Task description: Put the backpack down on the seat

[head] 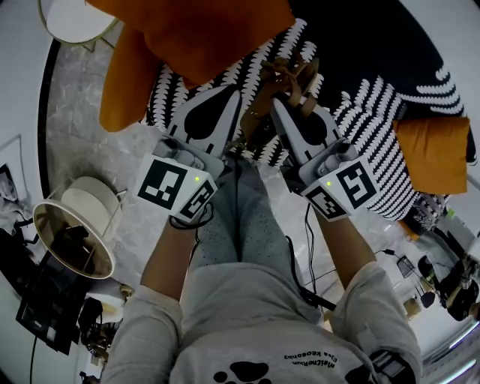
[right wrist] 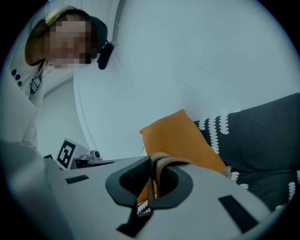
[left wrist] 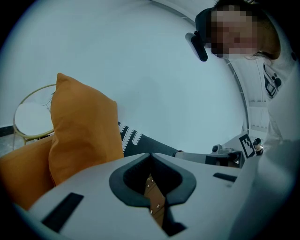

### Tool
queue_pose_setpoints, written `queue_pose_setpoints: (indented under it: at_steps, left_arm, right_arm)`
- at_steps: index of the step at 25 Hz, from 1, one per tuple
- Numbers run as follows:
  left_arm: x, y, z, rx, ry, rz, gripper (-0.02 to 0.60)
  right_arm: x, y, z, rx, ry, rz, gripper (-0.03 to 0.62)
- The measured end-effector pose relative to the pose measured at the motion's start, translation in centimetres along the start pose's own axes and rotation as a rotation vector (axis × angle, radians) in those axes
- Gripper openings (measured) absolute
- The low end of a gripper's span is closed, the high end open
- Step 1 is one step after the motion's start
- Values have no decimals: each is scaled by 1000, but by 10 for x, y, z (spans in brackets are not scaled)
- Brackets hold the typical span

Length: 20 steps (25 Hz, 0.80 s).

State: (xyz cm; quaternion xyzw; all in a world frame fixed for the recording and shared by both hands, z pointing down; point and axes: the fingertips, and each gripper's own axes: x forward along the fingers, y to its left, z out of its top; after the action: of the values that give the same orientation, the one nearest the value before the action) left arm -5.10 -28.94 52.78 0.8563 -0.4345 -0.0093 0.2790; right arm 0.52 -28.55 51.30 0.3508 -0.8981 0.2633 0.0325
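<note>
Head view: two grippers, the left gripper (head: 232,101) and the right gripper (head: 281,112), hold one brown backpack (head: 289,79) between them over the black-and-white seat (head: 375,112); whether it touches the seat cannot be told. The left jaws are clamped on a brown strap (left wrist: 154,199), the right jaws on a tan strap (right wrist: 164,161). Three orange cushions (head: 195,30) lie on the seat; one round table (head: 71,19) and one lampshade (head: 75,225) show at its left, over a marbled grey floor (head: 82,120).

Head view: steep downward over sofa (head: 375,127). Gripper views: close, near-level, toward same sofa.
</note>
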Motion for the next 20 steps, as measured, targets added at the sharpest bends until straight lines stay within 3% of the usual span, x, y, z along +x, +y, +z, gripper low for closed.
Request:
queue_pose_setpoints:
  at_steps: [20]
  left_arm:
    - [21, 6, -40, -5, 81, 15, 20]
  right_arm:
    - [15, -32, -43, -11, 84, -29, 41]
